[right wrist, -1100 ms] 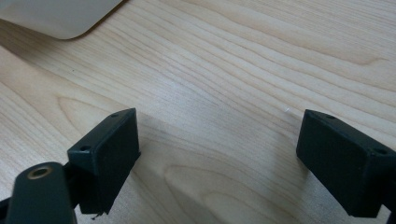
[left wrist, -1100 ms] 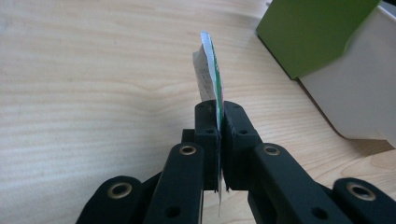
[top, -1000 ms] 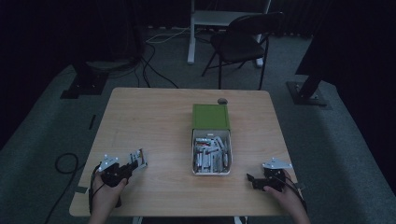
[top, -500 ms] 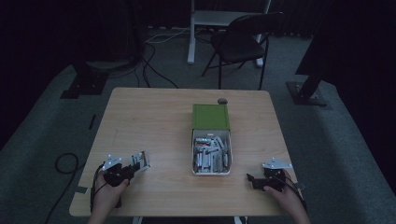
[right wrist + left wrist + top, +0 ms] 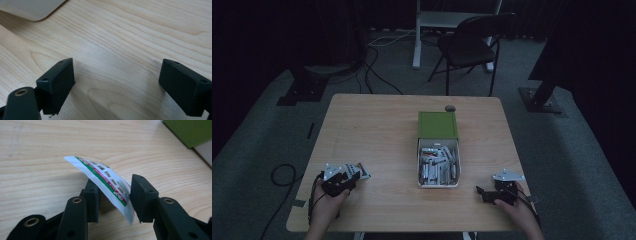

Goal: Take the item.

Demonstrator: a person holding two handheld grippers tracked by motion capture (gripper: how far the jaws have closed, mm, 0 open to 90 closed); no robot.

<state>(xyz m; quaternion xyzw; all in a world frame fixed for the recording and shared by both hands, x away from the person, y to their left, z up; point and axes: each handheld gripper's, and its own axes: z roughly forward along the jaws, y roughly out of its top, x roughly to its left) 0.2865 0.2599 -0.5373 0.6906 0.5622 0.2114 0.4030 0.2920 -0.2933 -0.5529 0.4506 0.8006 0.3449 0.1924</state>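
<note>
Left gripper view: green-striped sachet between jaws just opening; high view blurs it.

The sachet's print is too small to read.

Bare tabletop betw. grippers, open box (w/ green lid) mid-way
</note>
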